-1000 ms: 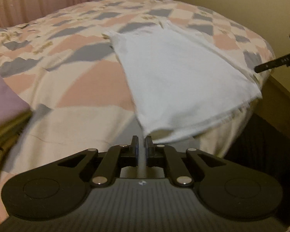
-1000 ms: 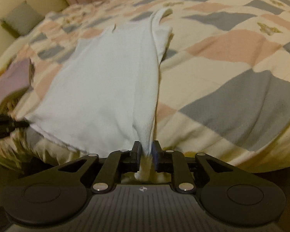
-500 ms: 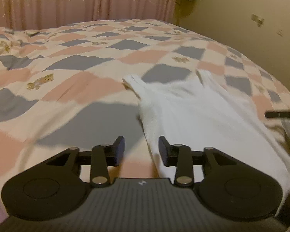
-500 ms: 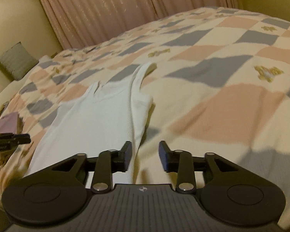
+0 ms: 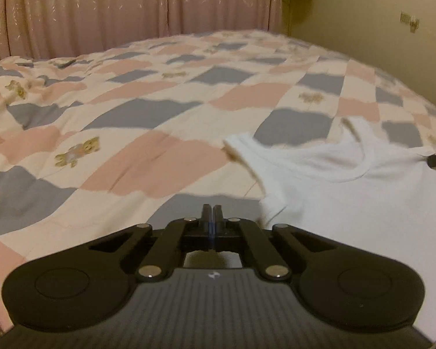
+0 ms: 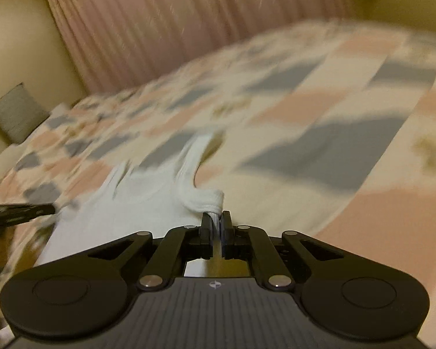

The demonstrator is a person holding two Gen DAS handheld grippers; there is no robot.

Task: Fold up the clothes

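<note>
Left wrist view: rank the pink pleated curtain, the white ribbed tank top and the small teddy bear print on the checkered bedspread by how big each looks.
1. Pink pleated curtain, though it is farther away, so its true size is unsure.
2. White ribbed tank top, partly cut off by the frame edge.
3. Teddy bear print, clearly smallest.

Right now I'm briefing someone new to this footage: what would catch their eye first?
The white tank top stands out, spread on the pink-and-grey patchwork bedspread to the right in the left wrist view. In the right wrist view, the right gripper is clamped on a bunched edge of it. The left gripper is shut on nothing, and pink curtains fill the background.
</note>
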